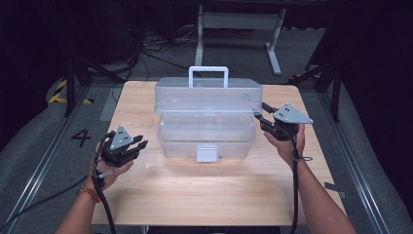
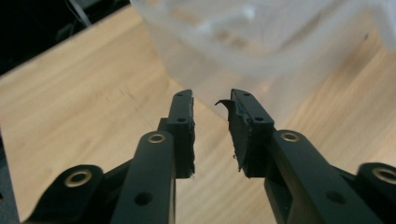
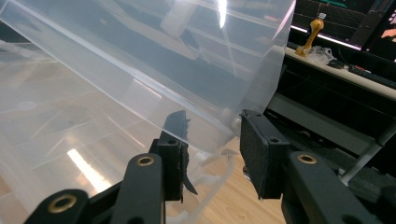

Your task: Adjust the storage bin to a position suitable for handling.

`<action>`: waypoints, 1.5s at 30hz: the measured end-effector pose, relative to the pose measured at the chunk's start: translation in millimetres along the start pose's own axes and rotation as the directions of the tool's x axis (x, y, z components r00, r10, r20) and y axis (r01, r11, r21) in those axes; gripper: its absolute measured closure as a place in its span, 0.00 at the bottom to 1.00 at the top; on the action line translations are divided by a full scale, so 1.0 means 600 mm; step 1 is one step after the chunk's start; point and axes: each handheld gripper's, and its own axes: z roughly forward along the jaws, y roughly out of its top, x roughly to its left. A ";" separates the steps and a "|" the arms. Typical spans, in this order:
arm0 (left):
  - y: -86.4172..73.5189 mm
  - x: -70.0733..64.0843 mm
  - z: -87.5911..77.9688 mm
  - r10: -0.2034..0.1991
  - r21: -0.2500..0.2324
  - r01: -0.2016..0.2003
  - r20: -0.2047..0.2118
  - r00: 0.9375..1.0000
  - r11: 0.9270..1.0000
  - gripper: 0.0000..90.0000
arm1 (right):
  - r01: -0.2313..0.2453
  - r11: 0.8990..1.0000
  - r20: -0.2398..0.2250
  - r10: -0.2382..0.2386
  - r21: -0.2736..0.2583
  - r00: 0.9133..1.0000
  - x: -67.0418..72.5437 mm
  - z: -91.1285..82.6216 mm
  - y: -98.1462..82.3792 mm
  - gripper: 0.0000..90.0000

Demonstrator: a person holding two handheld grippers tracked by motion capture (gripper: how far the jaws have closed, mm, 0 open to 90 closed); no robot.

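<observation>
- On the worktop [image 1: 146, 204], left of everything else, the left hand-held gripper [image 1: 141, 145] sits low with its jaws slightly parted and nothing between them; the clear plastic toolbox [image 1: 207, 122] lies just ahead of its tips, apart from them.
- Ahead of that hand-held gripper, in the left gripper view, the box wall [image 2: 261, 42] shows blurred beyond the open pads [image 2: 184, 135].
- Centre: the toolbox stands with its lid [image 1: 208, 92] lifted off the base [image 1: 207, 141], a white handle [image 1: 208, 73] on top and a white latch [image 1: 207, 152] at the front, hanging free.
- Right: the right hand-held gripper [image 1: 260, 114] is at the lid's right corner; its jaws straddle the lid edge [image 3: 219, 135], but I cannot tell whether the pads press on it.
- Progress, as I judge it: unlatching looks done and the lid is partly raised; swinging it fully open remains.
- Count: one toolbox, one handle, one latch, two hand-held grippers.
</observation>
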 end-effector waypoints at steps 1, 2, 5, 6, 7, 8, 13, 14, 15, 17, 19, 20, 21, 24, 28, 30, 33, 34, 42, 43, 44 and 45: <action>-0.007 0.000 0.002 0.007 0.012 -0.007 0.010 1.000 1.000 0.76 | -0.005 1.000 0.000 0.005 -0.004 1.000 -0.001 0.001 0.001 0.70; -0.014 -0.001 0.003 0.006 0.028 -0.006 0.019 1.000 1.000 0.74 | -0.012 1.000 0.006 0.012 -0.011 1.000 -0.001 0.002 0.001 0.70; -0.031 -0.001 0.006 0.005 0.062 -0.007 0.035 0.999 0.998 0.70 | -0.020 1.000 0.015 0.020 -0.015 1.000 -0.002 0.005 0.003 0.70; -0.040 -0.001 0.007 0.004 0.077 -0.007 0.044 0.999 0.997 0.67 | -0.022 1.000 0.025 0.022 -0.017 0.999 -0.001 0.006 0.005 0.70; -0.047 -0.002 0.008 -0.003 0.083 -0.001 0.045 0.999 0.997 0.65 | -0.022 1.000 0.034 0.022 -0.017 0.999 -0.001 0.008 0.007 0.70; -0.053 -0.002 0.009 -0.007 0.091 0.003 0.046 0.999 0.996 0.63 | -0.018 1.000 0.039 0.019 -0.017 0.999 -0.001 0.009 0.007 0.70; -0.077 -0.001 0.013 -0.042 0.134 0.034 0.054 0.998 0.990 0.52 | -0.004 1.000 0.069 0.005 -0.014 0.998 0.000 0.017 0.010 0.73; -0.083 -0.002 0.015 -0.056 0.135 0.048 0.058 0.997 0.990 0.49 | -0.014 1.000 0.066 0.016 -0.022 0.998 -0.002 0.017 0.011 0.74; -0.088 -0.003 0.016 -0.056 0.146 0.046 0.062 0.996 0.988 0.48 | -0.028 0.999 0.065 0.030 -0.023 0.997 -0.004 0.018 0.012 0.74; -0.097 -0.006 0.021 -0.051 0.174 0.039 0.063 0.997 0.984 0.46 | -0.031 0.999 0.065 0.033 -0.025 0.997 -0.006 0.019 0.013 0.74; -0.102 -0.008 0.025 -0.060 0.179 0.047 0.069 0.996 0.983 0.45 | -0.018 1.000 0.078 0.020 -0.023 0.997 -0.006 0.021 0.016 0.76; -0.105 -0.010 0.027 -0.077 0.185 0.062 0.073 0.994 0.981 0.45 | -0.010 1.000 0.085 0.012 -0.019 0.996 -0.006 0.022 0.018 0.76; -0.108 -0.010 0.030 -0.076 0.193 0.059 0.078 0.994 0.979 0.44 | -0.012 1.000 0.088 0.013 -0.017 0.996 -0.008 0.022 0.020 0.77; -0.110 -0.009 0.032 -0.086 0.175 0.070 0.083 0.993 0.982 0.43 | -0.005 1.000 0.092 0.006 -0.012 0.996 -0.011 0.025 0.025 0.78; -0.115 -0.008 0.033 -0.118 0.167 0.101 0.095 0.988 0.981 0.41 | 0.002 1.000 0.099 -0.001 -0.006 0.995 -0.014 0.028 0.030 0.79; -0.119 -0.005 0.036 -0.136 0.154 0.121 0.097 0.986 0.981 0.36 | 0.004 1.000 0.105 -0.004 -0.004 0.994 -0.016 0.031 0.033 0.79; -0.121 -0.003 0.038 -0.133 0.140 0.119 0.095 0.986 0.983 0.30 | 0.009 1.000 0.112 -0.009 0.002 0.994 -0.019 0.034 0.038 0.80; -0.120 -0.004 0.039 -0.129 0.138 0.115 0.098 0.987 0.984 0.29 | 0.011 1.000 0.113 -0.011 0.006 0.994 -0.021 0.035 0.040 0.80; -0.117 -0.006 0.043 -0.133 0.151 0.116 0.103 0.986 0.982 0.23 | 0.019 1.000 0.131 -0.018 0.000 0.991 -0.026 0.044 0.049 0.81; -0.117 -0.005 0.044 -0.127 0.149 0.111 0.103 0.987 0.983 0.23 | 0.018 1.000 0.131 -0.018 0.001 0.991 -0.028 0.046 0.050 0.81; -0.117 -0.005 0.044 -0.127 0.147 0.112 0.102 0.987 0.983 0.23 | 0.018 1.000 0.131 -0.018 -0.001 0.991 -0.030 0.047 0.052 0.81; -0.117 -0.005 0.044 -0.125 0.145 0.110 0.101 0.987 0.983 0.23 | 0.015 1.000 0.131 -0.015 -0.003 0.991 -0.031 0.049 0.054 0.81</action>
